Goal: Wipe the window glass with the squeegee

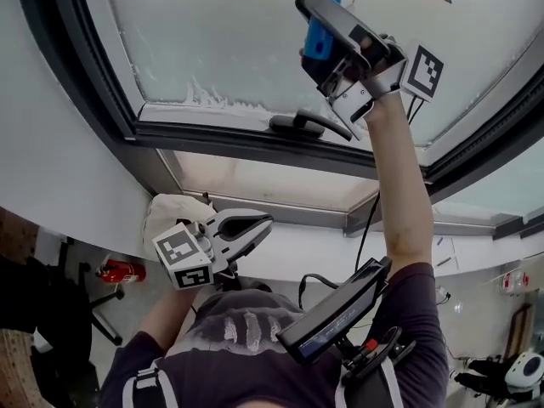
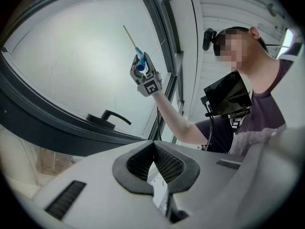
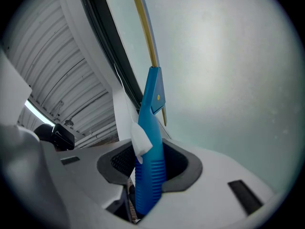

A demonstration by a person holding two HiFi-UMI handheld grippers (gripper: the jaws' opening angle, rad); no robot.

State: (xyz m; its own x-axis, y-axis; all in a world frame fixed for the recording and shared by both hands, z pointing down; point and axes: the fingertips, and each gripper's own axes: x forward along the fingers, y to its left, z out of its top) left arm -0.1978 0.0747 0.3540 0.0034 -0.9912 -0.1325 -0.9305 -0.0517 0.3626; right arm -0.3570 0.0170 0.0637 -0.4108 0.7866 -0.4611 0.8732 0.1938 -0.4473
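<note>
Squeegee [image 3: 151, 123] handle tight in right tool [image 3: 148, 173], blade [image 3: 143, 23] just beside window frame [image 3: 102, 27], broad glass [image 3: 228, 70] beyond; left tool [image 2: 153, 149] closed, empty.

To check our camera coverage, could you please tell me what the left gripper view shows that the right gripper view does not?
Only the left gripper view: the black window handle, the person's arm, the right gripper seen from outside, and the left gripper with its own jaws together, empty. Only the right gripper view: its jaws close up, clamped on the ribbed blue handle of the squeegee. Both: the window glass, the dark frame and the squeegee.
</note>
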